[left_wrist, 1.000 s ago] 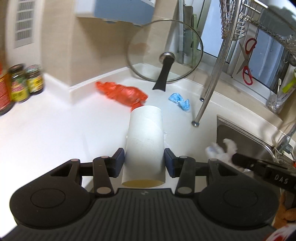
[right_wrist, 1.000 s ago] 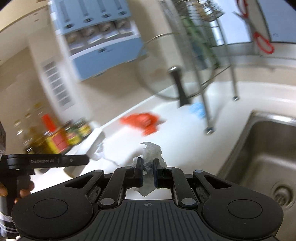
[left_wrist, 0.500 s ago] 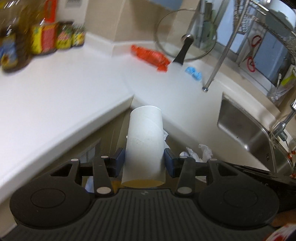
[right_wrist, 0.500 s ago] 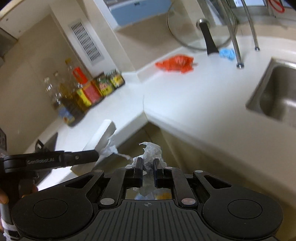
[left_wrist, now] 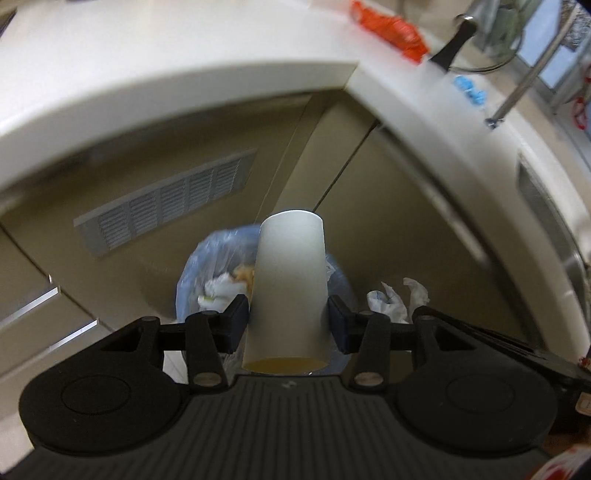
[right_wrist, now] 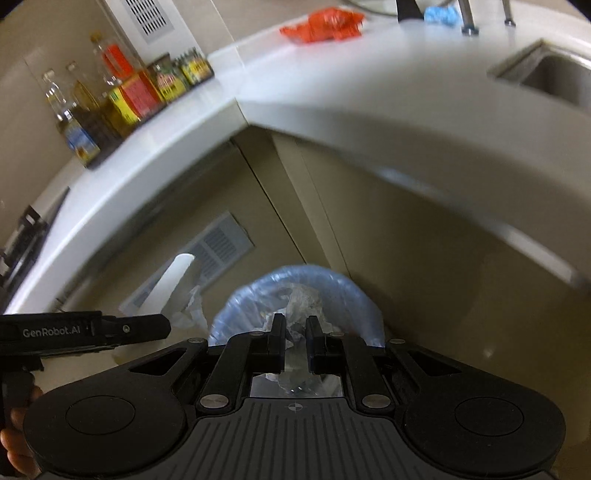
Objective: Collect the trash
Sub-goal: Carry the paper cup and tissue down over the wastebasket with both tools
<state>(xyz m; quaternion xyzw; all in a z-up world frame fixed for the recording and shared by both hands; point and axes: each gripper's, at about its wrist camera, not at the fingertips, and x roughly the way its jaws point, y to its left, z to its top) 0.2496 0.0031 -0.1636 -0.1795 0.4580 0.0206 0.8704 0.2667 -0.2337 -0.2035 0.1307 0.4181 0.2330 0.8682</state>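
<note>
My left gripper (left_wrist: 287, 321) is shut on a white paper cup (left_wrist: 290, 284), held upside down with its open rim toward the camera. The cup (right_wrist: 177, 278) also shows at the left of the right wrist view. My right gripper (right_wrist: 295, 332) is shut on a crumpled white tissue (right_wrist: 301, 306); the same tissue (left_wrist: 397, 301) appears right of the cup in the left wrist view. Below both hangs a bin lined with a blue bag (right_wrist: 354, 295), paper scraps inside; the bin (left_wrist: 199, 273) sits on the floor by the cabinet corner.
The white counter (right_wrist: 332, 92) curves overhead, carrying an orange wrapper (right_wrist: 321, 24), a blue scrap (right_wrist: 441, 14), and bottles and jars (right_wrist: 125, 96). A sink (right_wrist: 554, 74) is at the right. Beige cabinet doors with a vent grille (left_wrist: 166, 199) stand behind the bin.
Both grippers came down and back from over the counter to below its edge, above the bin. The cup and tissue stayed gripped.
</note>
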